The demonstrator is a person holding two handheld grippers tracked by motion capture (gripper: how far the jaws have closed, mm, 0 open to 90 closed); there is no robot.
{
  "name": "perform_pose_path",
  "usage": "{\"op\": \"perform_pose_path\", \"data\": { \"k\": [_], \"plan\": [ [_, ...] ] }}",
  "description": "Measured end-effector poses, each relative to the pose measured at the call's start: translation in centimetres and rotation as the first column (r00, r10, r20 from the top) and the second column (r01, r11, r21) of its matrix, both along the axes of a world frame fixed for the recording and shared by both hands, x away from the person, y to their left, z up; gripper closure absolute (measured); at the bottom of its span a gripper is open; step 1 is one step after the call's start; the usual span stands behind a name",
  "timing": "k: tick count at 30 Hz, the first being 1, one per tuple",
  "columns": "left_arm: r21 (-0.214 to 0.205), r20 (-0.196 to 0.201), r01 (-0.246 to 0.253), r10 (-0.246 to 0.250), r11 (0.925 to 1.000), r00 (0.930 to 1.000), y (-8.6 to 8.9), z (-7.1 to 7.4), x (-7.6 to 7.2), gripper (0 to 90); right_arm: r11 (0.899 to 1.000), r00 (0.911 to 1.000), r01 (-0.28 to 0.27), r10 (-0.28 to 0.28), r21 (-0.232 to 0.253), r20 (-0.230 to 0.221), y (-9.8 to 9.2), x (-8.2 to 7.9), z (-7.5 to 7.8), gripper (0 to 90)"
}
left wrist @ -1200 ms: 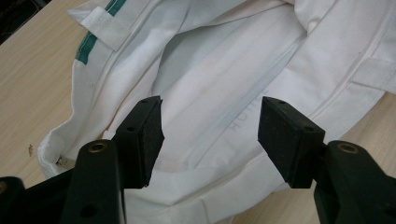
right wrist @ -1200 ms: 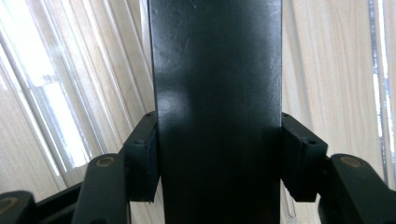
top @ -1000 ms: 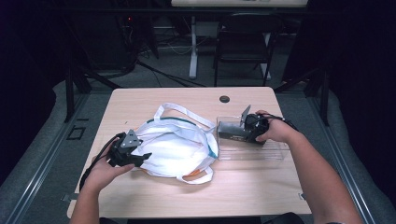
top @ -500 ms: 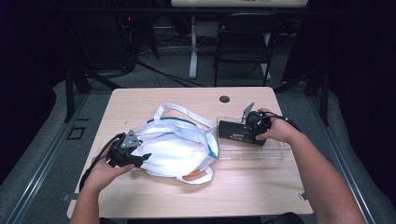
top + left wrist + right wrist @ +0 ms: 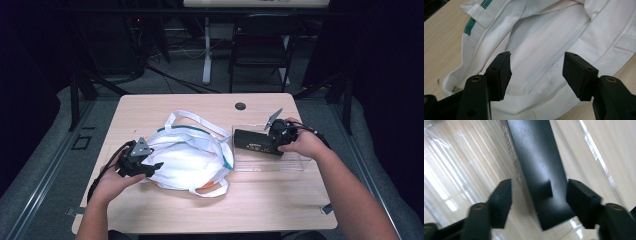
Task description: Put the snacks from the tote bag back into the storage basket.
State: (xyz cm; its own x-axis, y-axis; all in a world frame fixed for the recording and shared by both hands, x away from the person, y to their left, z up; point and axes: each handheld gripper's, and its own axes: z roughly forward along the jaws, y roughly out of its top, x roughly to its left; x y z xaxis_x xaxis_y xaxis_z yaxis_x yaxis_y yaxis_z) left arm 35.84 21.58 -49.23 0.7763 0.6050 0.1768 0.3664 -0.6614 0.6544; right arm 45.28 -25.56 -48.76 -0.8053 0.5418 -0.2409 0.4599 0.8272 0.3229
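Note:
A white tote bag (image 5: 190,160) with teal trim lies crumpled in the middle of the table. My left gripper (image 5: 152,167) stands open at its left edge. In the left gripper view, the gripper (image 5: 536,72) hangs just over the bag's white cloth (image 5: 544,42) with nothing between the pads. A long black box (image 5: 252,141) lies in a clear plastic tray (image 5: 295,165) at the right. My right gripper (image 5: 274,142) is at the box's right end. In the right gripper view, the open gripper (image 5: 539,192) straddles the black box (image 5: 536,157), with a gap beside the left pad.
Something orange (image 5: 207,187) peeks from under the bag's near edge. A round cable hole (image 5: 240,106) sits near the table's far edge. A chair (image 5: 260,45) and desk legs stand on the floor beyond the table. Bare wood lies along the near edge.
My right hand has shifted a little toward the near right, and the black box now lies lower in the tray. The left gripper and the bag have stayed put.

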Motion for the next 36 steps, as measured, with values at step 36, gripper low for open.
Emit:
{"op": "perform_pose_path", "data": {
  "k": [36],
  "plan": [
    [-0.017,0.006,-0.007,0.007,0.9998,1.0000,-0.2,-0.3,1.4,39.9,0.943,0.9437,0.330,-0.327,0.048,-0.047,-3.4,-1.5,-1.7,51.9]
  ]
}}
